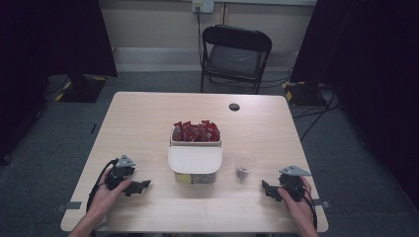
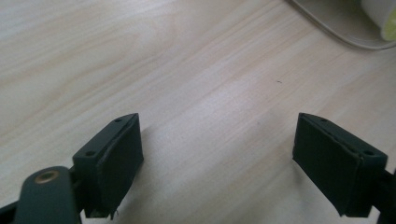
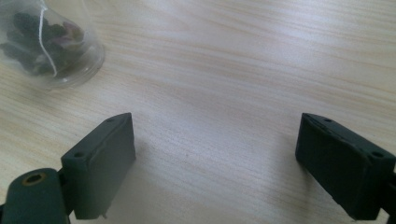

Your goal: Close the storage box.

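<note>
The left gripper (image 1: 140, 186) is resting low over the pale wood-grain rectangular table (image 1: 143, 123), near its near-left edge, with its 2 black jaws spread wide and nothing between them. In the left gripper view, bare wood is showing across the whole gap, and the rim of the white compartmented plastic box (image 2: 327, 28) is lying ahead of the jaws and off to their right, well apart from them.

The right gripper (image 1: 267, 188) is sitting near the near-right edge, jaws likewise spread wide and holding nothing. In the right gripper view, the small clear glass cup holding a tea bag of dark leaves (image 3: 46, 42) is standing ahead of the jaws and to their left, near but not touching them. In the high view, the same cup (image 1: 245, 165) is standing between the right gripper and the box.

The box (image 1: 195, 160) is lying roughly midway between the 2 grippers, slightly farther from the person than both. Its far compartment is holding red foil sachets (image 1: 196, 132); its near part is sitting under a white lid.

Open wood is surrounding each gripper on all sides. A dark round cable port (image 1: 234, 106) is sitting in the table beyond the box.

Beyond the far table edge, a black folding chair (image 1: 234, 54) is standing on grey carpet (image 1: 49, 133), with black curtains (image 1: 54, 34) hanging at both sides.
</note>
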Available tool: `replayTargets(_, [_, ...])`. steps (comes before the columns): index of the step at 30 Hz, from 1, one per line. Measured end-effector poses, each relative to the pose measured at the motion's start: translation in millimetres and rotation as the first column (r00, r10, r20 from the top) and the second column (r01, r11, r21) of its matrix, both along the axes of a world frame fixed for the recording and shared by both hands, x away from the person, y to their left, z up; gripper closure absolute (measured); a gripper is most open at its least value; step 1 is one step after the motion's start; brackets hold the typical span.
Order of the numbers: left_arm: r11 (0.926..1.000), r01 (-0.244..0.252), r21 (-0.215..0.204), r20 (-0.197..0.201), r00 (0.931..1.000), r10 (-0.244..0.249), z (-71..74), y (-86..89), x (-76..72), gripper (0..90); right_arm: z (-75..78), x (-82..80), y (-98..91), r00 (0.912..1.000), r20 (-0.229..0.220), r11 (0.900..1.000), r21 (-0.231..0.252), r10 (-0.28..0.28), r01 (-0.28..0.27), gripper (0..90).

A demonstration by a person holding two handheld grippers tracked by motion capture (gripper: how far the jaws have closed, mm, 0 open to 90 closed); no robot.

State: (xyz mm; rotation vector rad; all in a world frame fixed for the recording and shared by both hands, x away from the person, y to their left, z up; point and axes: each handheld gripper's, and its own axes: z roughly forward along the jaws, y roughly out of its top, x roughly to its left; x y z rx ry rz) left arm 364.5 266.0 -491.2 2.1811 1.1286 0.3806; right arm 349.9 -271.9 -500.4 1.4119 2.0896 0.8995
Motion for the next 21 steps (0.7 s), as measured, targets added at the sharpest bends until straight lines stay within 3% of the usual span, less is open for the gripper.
replayTargets(5, [0.9999, -0.016, 0.006, 0.049, 0.9987, 0.016, -4.5, -0.5, -2.0, 15.1, 0.0, -0.2, -0.1, 1.0000, 0.000, 1.0000, 0.000, 0.000, 0.000, 11.5])
replayTargets(12, [0.9995, -0.025, -0.018, 0.095, 0.9951, 0.027, -11.1, 0.0, -1.3, 7.5, 0.0, -0.2, -0.1, 1.0000, 0.000, 1.0000, 0.000, 0.001, -0.001, 11.5])
replayTargets(21, [0.9993, -0.030, -0.023, 0.092, 0.9953, 0.032, -11.6, -0.7, -0.5, 5.2, 0.0, -0.2, -0.1, 1.0000, 0.000, 1.0000, -0.001, -0.001, 0.001, 11.3])
